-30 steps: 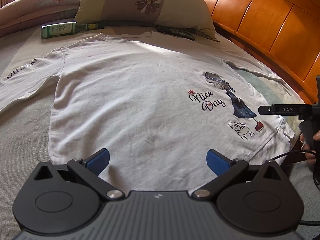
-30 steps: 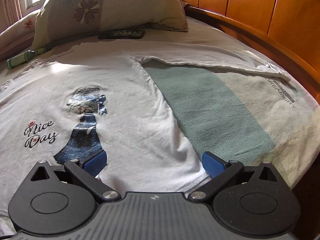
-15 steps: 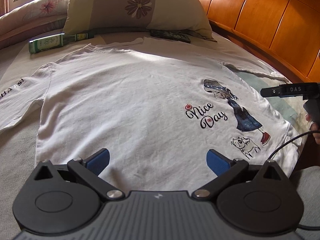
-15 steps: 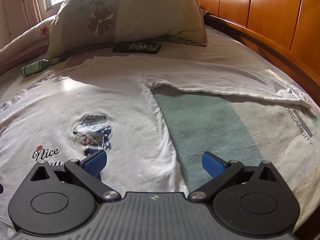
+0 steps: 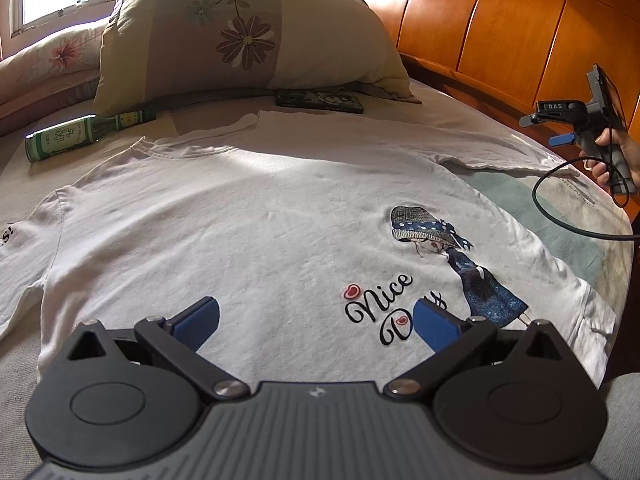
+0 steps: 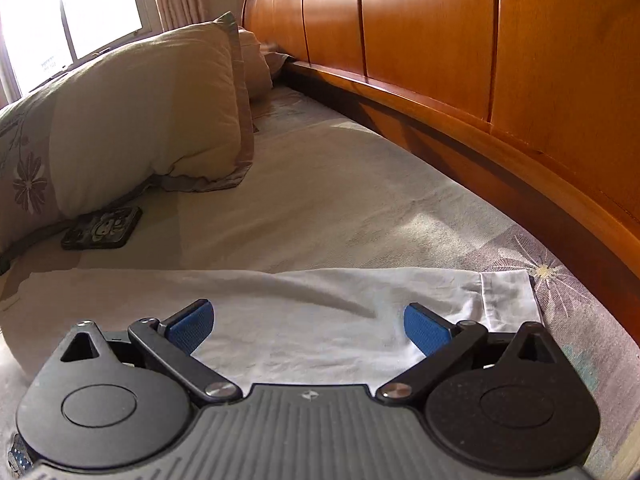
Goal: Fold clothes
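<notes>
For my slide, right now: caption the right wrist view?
Open right gripper poised over the white shirt sleeve beside the wooden headboard.

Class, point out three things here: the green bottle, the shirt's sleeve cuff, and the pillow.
green bottle (image 5: pixel 66 142), left wrist view, on its label.
sleeve cuff (image 6: pixel 506 296), right wrist view, on the hem.
pillow (image 5: pixel 248 40), left wrist view, on the flower print.

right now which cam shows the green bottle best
The left wrist view: the green bottle lies on its side on the bed, left of the pillow, beyond the t-shirt. The right wrist view does not show it at all.
</notes>
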